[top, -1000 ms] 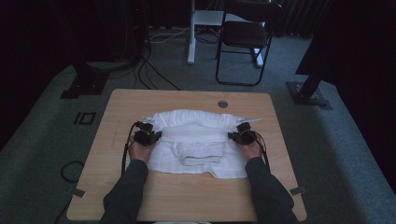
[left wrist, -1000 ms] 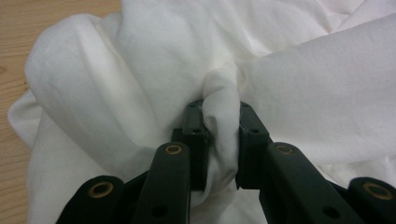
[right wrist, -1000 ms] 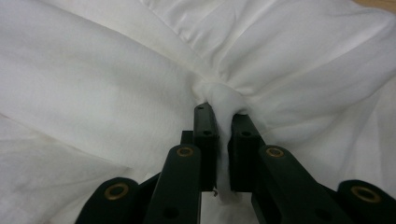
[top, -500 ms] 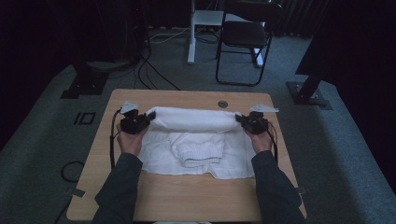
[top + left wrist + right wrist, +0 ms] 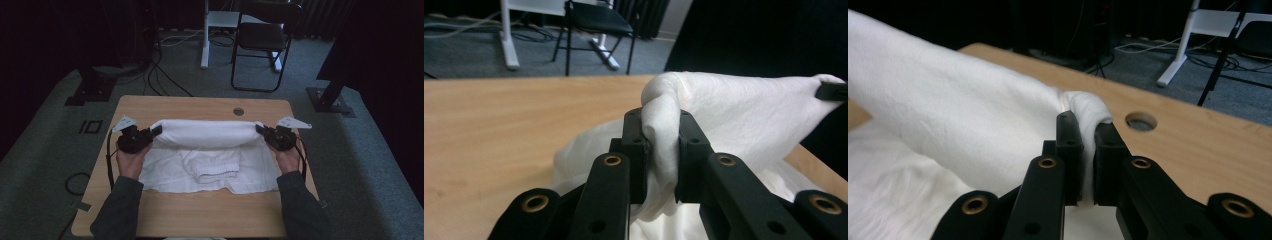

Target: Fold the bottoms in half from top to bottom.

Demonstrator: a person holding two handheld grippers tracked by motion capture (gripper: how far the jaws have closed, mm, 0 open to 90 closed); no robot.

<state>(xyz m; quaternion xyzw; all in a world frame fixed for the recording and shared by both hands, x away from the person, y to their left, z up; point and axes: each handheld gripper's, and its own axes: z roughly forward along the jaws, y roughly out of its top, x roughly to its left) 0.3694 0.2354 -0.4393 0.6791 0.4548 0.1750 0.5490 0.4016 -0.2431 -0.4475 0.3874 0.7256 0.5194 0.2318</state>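
A white cloth point(image 5: 207, 150) lies on the wooden table point(image 5: 200, 105), its far edge lifted and stretched taut between both hands. My left gripper point(image 5: 156, 131) is shut on the cloth's left corner, and the bunched fabric point(image 5: 663, 135) is pinched between its black jaws. My right gripper point(image 5: 260, 130) is shut on the right corner, where a fold of cloth point(image 5: 1088, 112) pokes out above the jaws. The near part of the cloth stays flat on the table with a crumpled lump point(image 5: 212, 165) in its middle.
A round cable hole point(image 5: 238, 111) sits in the table near its far edge. Beyond the table stand a black chair point(image 5: 262, 37) and a white stand point(image 5: 210, 30), with cables on the grey carpet. Bare wood runs along the near edge point(image 5: 200, 215).
Both grippers have risen and spread apart toward the table's sides, lifting the cloth's far edge and pulling it into a taut band. The near part stayed on the table.
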